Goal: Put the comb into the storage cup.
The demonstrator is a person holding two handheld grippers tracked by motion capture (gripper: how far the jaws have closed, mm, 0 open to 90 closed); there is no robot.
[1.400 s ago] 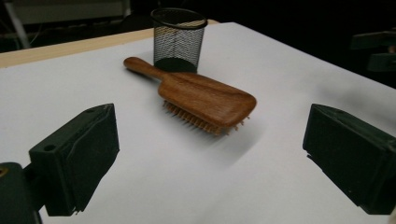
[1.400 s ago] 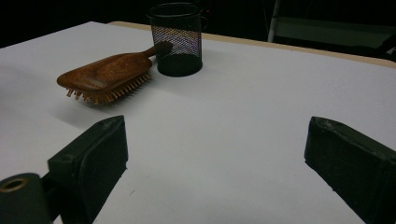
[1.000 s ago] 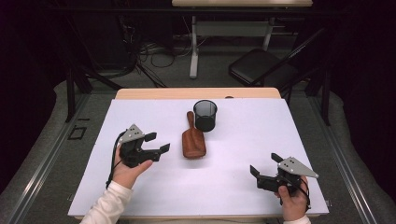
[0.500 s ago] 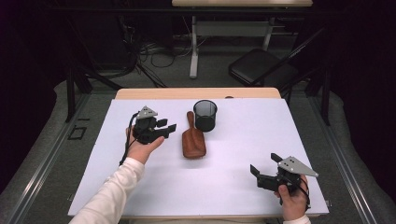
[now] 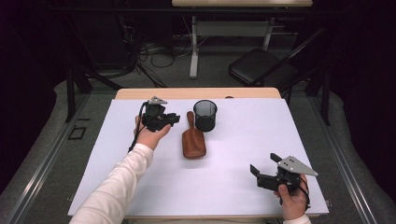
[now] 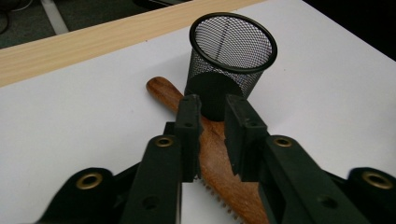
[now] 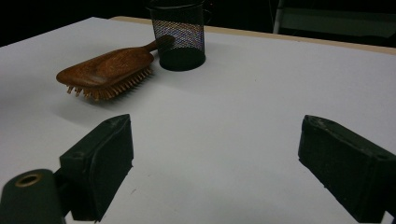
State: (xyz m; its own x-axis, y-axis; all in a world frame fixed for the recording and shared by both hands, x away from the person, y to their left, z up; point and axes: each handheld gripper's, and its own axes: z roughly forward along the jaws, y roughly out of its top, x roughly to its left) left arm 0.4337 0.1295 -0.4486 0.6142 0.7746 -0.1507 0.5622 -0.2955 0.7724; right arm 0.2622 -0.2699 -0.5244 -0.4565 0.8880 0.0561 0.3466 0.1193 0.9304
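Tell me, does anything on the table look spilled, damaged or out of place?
Nothing stands out. The black mesh cup stands upright, and the brown wooden hairbrush lies bristles down beside it, with its handle by the cup's base. Nothing looks spilled or broken.

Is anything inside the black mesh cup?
Nothing visible: the left gripper view looks into the mesh cup and shows bare mesh wall. Its solid base hides the very bottom. The wooden hairbrush lies outside, handle beside the cup.

High view: above near table (image 5: 233, 186) edge, facing forward-down. Gripper views: low, close – left from left side, right from near right corner. All share hairbrush (image 5: 193, 142), mesh cup (image 5: 205, 115).
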